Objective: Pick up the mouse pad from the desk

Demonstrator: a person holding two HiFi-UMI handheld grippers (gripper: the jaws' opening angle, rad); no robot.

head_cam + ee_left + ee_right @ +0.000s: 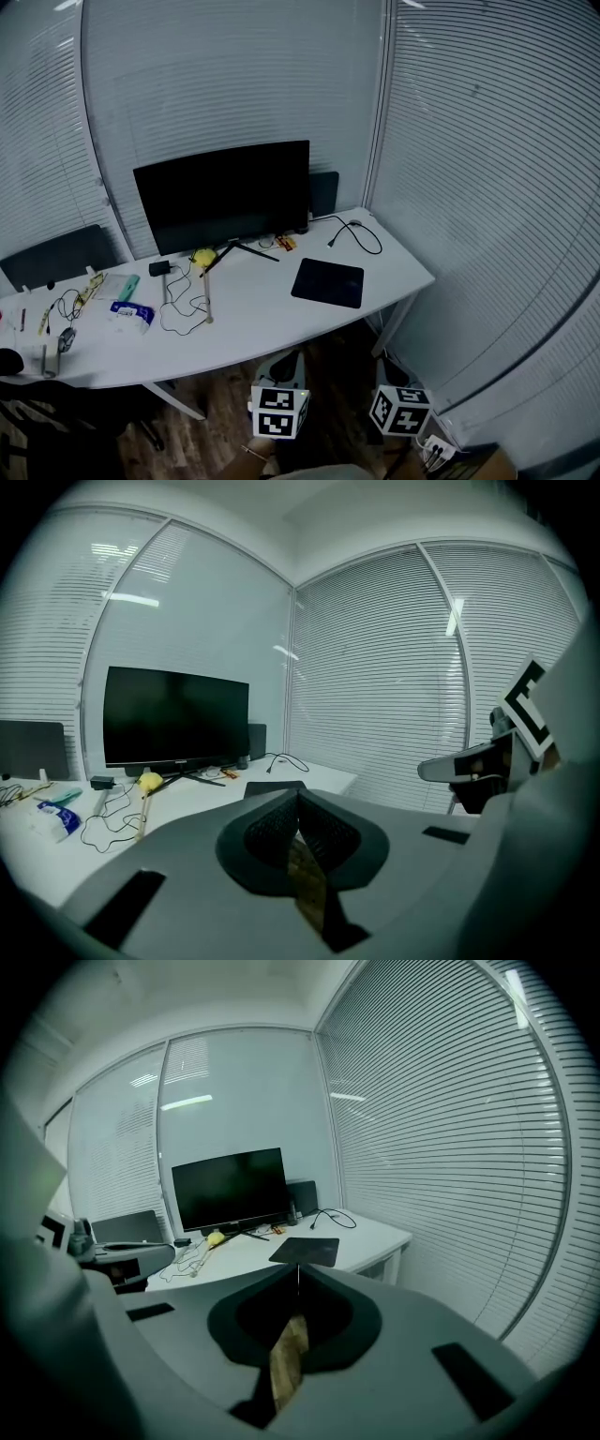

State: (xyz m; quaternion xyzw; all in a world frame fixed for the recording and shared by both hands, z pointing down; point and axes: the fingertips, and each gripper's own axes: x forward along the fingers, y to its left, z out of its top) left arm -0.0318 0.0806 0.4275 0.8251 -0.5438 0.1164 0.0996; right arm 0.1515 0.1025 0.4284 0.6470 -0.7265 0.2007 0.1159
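Nothing of the task is done yet. At the left end of the tabletop (253,328) lie small odds and ends, a blue packet (131,314) and loose cables (183,305), all well apart from the job. The monitor (225,197) stands at the back, about mid-tabletop. The mouse pad (328,282) lies flat toward the right end, in front of the monitor's right side, untouched.

The left tongs (298,797) are shut tight with nothing between the jaws. The right tongs (298,1271) are the same: jaws together and empty. Both hang short of the tabletop's near edge, over the wooden floor (234,394), pointing toward the pad.

What is left, as I judge it, is everything: reach over the near edge, open one pair of tongs, take the pad by an edge and lift.

Room looks good. Bare tabletop rings the pad on the left, front and right, and its near edge sits back from the tabletop's front edge. A black cord (361,234) loops behind it, near but apart. To the right, the tabletop's corner comes close to the blinds (487,187), so that side is tighter.
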